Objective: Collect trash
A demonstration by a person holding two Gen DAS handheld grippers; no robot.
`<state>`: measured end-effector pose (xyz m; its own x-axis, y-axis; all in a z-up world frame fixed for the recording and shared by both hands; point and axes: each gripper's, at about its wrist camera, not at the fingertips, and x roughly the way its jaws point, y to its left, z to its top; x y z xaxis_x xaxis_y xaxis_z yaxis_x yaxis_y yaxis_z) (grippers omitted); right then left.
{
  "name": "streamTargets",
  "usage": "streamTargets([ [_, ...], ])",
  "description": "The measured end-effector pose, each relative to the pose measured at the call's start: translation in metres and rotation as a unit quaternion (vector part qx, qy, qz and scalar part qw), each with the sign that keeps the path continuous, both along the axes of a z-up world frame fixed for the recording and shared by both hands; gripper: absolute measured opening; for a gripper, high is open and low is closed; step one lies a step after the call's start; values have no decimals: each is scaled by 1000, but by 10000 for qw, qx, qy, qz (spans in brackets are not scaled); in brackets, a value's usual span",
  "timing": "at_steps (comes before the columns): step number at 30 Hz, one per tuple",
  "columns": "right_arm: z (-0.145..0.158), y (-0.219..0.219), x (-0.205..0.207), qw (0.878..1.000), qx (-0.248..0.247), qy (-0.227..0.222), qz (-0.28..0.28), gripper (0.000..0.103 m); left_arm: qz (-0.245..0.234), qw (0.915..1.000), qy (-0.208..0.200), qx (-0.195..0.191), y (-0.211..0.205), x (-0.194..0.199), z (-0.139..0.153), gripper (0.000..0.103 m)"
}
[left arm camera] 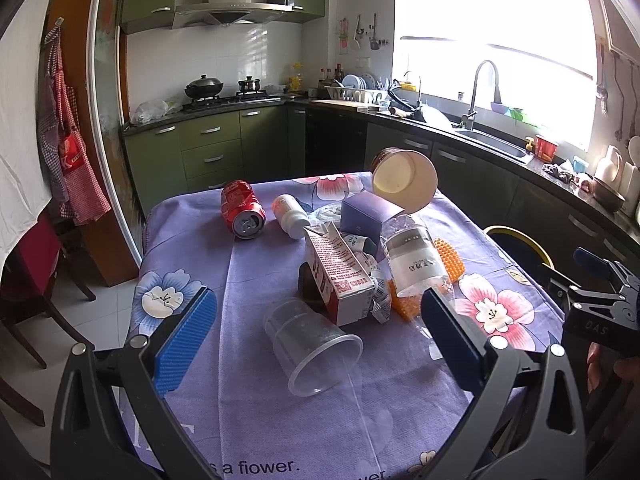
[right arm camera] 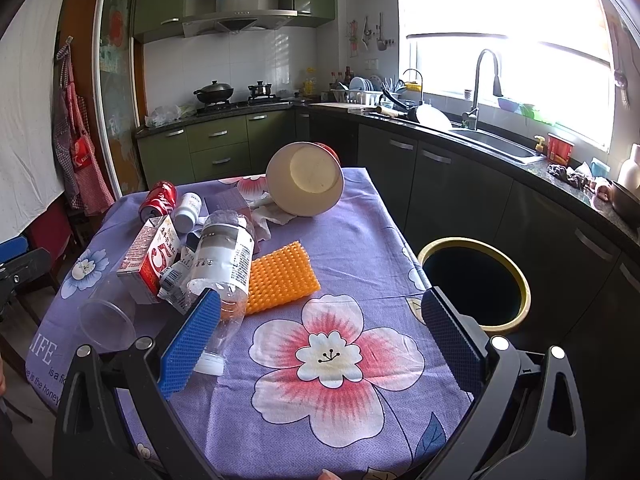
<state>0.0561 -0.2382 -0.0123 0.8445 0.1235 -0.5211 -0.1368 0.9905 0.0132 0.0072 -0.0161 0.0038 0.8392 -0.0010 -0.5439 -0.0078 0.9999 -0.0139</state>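
Observation:
Trash lies heaped on a purple flowered tablecloth. My left gripper is open above a clear plastic cup lying on its side. Behind the cup are a red-and-white carton, a clear labelled bottle, an orange spiky pad, a purple box, a paper bowl, a red can and a white pill bottle. My right gripper is open over bare cloth, its left finger beside the bottle. A dark bin with a yellow rim stands right of the table.
The other gripper shows at the right edge of the left wrist view. Dark cabinets and a counter with a sink run along the right. Green cabinets and a stove sit behind the table. A chair stands at left.

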Motion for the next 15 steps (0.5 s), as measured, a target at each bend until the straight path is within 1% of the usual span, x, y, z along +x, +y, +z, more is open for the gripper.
streamTargets([
  [15, 0, 2, 0, 10000, -1, 22, 1, 99, -84, 10000, 15, 48, -5, 2, 0, 97],
])
